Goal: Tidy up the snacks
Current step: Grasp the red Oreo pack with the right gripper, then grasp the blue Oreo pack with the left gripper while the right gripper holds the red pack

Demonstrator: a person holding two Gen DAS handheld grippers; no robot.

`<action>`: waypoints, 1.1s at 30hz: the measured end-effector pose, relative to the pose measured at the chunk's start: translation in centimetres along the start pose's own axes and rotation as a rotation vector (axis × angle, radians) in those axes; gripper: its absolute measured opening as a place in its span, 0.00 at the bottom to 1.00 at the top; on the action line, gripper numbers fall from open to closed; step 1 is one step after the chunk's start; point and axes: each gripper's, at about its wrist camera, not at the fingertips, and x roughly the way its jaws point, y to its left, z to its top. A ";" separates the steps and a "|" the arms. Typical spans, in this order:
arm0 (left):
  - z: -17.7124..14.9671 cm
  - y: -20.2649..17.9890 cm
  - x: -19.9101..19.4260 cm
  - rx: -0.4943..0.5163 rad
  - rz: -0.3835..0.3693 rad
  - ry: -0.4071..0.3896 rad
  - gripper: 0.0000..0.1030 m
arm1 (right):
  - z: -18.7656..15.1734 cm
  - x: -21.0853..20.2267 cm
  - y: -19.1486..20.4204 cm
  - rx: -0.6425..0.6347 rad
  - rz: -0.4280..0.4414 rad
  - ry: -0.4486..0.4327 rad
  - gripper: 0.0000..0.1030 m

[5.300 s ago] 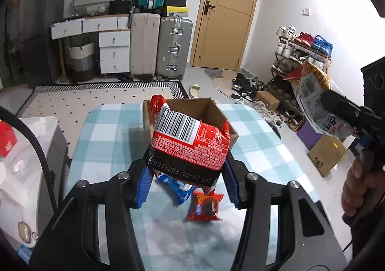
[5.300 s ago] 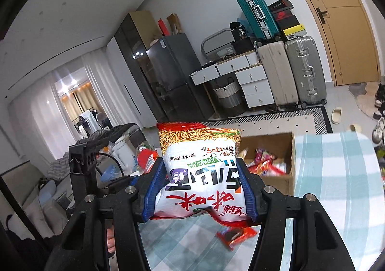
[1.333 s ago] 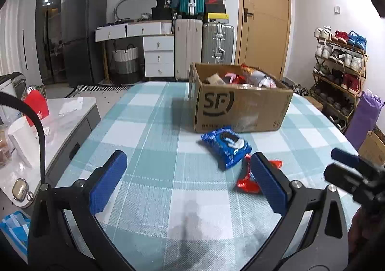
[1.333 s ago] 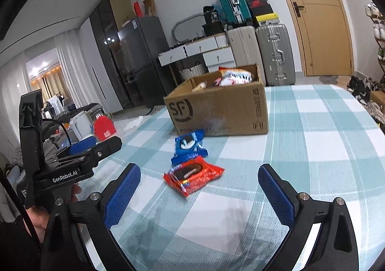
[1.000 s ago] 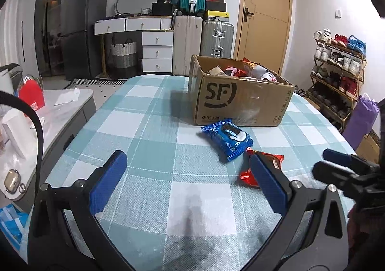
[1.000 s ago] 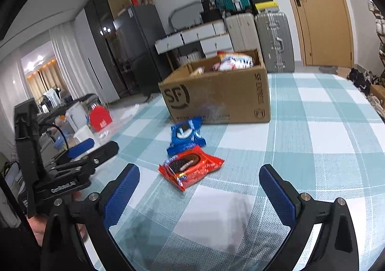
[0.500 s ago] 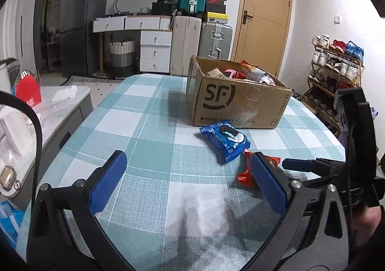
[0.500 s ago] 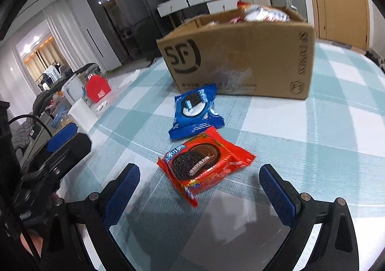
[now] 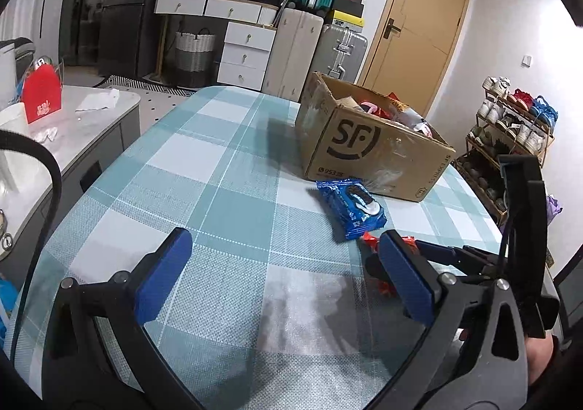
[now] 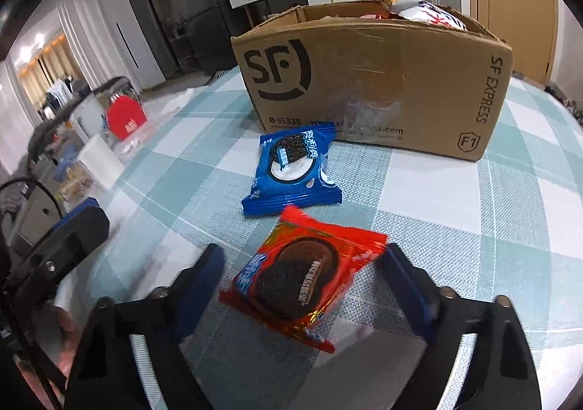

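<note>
Right claw (image 10: 302, 286) just closing, red cookie pack (image 10: 306, 275) framed between pads, right pad at pack's edge, not yet gripped. Left claw (image 9: 284, 279) held wide open, empty, over desk (image 9: 218, 191).

Tablecloth (image 10: 455, 213): teal and white check. Box (image 10: 371, 82): brown w/ black logo. One pack (image 10: 293, 169) blue w/ black-white cookie; other pack (image 10: 306, 279) red w/ dark brown cookie. Gripper pads (image 9: 162, 279) blue, frames black. Door (image 9: 415, 27) tan.
</note>
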 end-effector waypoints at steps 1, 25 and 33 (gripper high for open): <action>0.0 0.0 0.0 0.001 0.000 -0.001 0.99 | 0.0 0.0 0.1 -0.002 -0.008 -0.001 0.77; -0.3 -2.0 0.3 0.087 0.064 0.005 0.99 | -4.6 -7.5 -6.5 0.079 0.069 -0.152 0.45; -0.3 -2.6 0.9 0.120 0.090 0.037 0.99 | -4.8 -8.0 -7.8 0.131 0.109 -0.181 0.45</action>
